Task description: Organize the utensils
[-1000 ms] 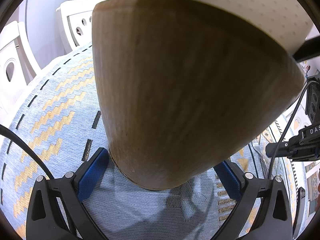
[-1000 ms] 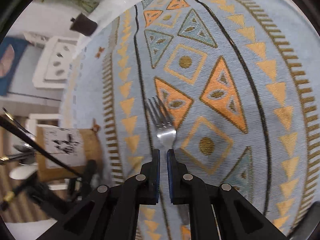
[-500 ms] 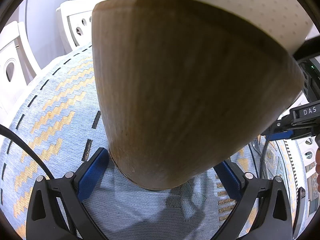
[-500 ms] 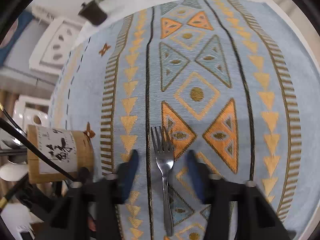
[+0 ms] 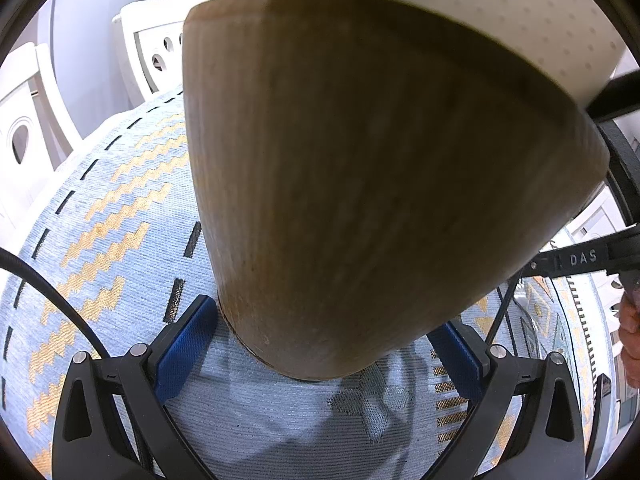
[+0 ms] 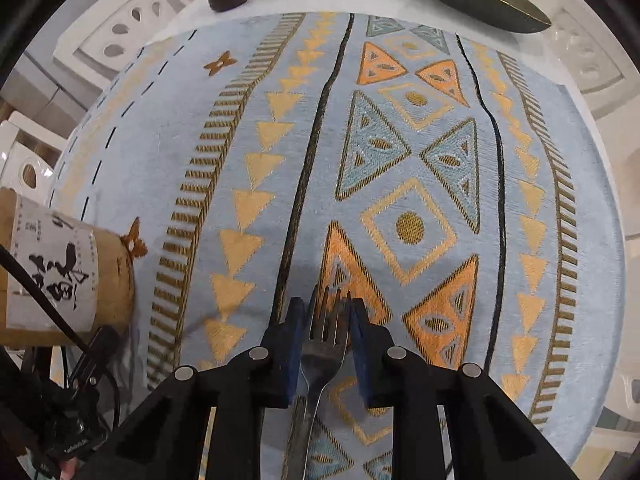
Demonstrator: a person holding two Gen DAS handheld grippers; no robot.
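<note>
Table (image 6: 592, 128) under a patterned blue cloth (image 6: 160, 152) carries everything; your wooden utensil holder (image 5: 360, 184) stands near the cloth's left edge, and your left gripper (image 5: 320, 354) straddles its base with both blue pads against the wood, so it looks clamped to steady it. Step in hand, as I read it: picking up the fork (image 6: 326, 332), which lies flat mid-cloth toward the near edge, tines pointing away from you. Your right gripper (image 6: 326, 320) points down over it with jaws closing, the fork's head between the pads, a sliver of gap showing each side, so not yet pinched. Next move calls for finishing the squeeze on the head or neck, lifting clean off the cloth, then carrying left and dropping it upright into the holder. Hard to make out: the holder's mouth and contents are cut off in both views, the fork's handle runs under the gripper body and is hidden, and the printed label (image 6: 52, 268) on the holder is unreadable.
</note>
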